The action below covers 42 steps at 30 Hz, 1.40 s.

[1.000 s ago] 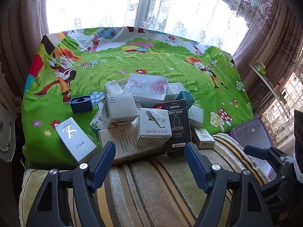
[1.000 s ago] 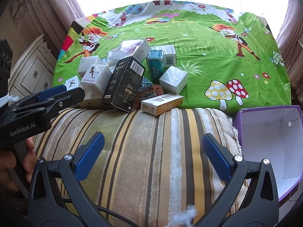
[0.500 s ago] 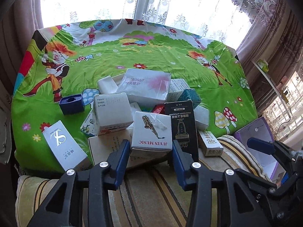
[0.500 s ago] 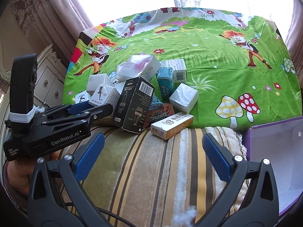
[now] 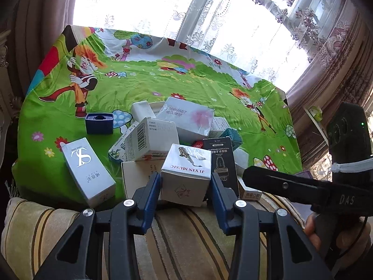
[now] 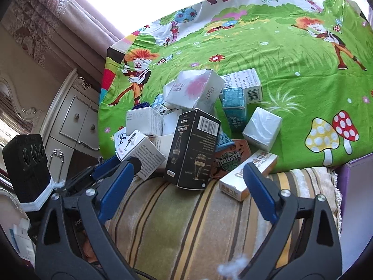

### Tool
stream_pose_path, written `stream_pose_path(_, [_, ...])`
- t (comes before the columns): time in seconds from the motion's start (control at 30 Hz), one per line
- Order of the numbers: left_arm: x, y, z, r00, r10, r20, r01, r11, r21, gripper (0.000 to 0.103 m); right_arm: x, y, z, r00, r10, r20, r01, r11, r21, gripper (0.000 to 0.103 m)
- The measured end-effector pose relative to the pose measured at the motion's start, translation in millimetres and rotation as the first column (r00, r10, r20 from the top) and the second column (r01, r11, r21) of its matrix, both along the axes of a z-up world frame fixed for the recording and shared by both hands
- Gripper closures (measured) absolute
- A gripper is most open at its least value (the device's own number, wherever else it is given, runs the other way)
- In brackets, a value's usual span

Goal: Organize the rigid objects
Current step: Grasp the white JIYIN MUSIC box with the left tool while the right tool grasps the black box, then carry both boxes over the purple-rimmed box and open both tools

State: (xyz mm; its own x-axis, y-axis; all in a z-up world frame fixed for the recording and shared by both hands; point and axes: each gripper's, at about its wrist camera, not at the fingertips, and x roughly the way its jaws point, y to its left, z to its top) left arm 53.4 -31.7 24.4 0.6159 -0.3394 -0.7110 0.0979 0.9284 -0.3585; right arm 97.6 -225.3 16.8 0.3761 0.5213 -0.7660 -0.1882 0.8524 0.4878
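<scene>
Boxes lay heaped at the near edge of the bed, on a bright green cartoon sheet (image 5: 163,86), with a striped cushion (image 5: 186,233) just in front of the pile. At the front of the heap sat the white JI YIN MUSIC box (image 5: 186,175), and the left gripper (image 5: 186,187) was clamped on it, one blue pad pressed to each side wall. The step in hand looked like the pick of this first box, with the sorting itself hardly begun.

The right gripper (image 6: 186,186) hung with jaws wide apart and closing, nothing pressed between them; ahead of it at 12 o'clock stood the tall black box (image 6: 193,149), and a cream carton (image 6: 235,183) lay just beside its right finger.

Next, the held box would probably need a straight lift, since the black box touched or nearly touched it at 3 o'clock and a flat white carton (image 5: 137,177) lay under its 9 o'clock corner. The purple open box (image 6: 356,210) at 3 o'clock, off the cushion's edge, seemed the likely destination. Open sheet stretched free beyond the pile toward 12 o'clock.
</scene>
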Motion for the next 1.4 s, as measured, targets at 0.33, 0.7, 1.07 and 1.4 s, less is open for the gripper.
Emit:
stream_pose_path(0.33, [-1.6, 6.6, -1.9, 1.0, 0.015, 0.014, -0.014, 0.999, -0.033, 0.059, 21.5, 12.1, -21.8, 0.994, 0.032, -0.107, -0.028, 0.999, 0.041, 0.025])
stream_pose_path(0.7, [-3.5, 6.6, -2.7, 1.0, 0.023, 0.016, -0.023, 0.999, -0.034, 0.059, 26.0, 19.9, -29.5, 0.993, 0.072, -0.093, -0.071, 0.997, 0.017, 0.053])
stream_pose_path(1.07, [-12.9, -3.8, 8.7, 0.997, 0.023, 0.07, -0.023, 1.0, 0.012, 0.06, 4.1, 4.9, -8.8, 0.998, 0.05, 0.038, -0.051, 0.998, 0.027, 0.06])
stream_pose_path(1.4, [-20.8, -21.4, 21.7, 0.995, 0.005, 0.1, -0.007, 1.0, 0.017, 0.06, -21.4, -34.5, 16.4, 0.987, -0.043, 0.152, 0.036, 0.998, 0.049, 0.06])
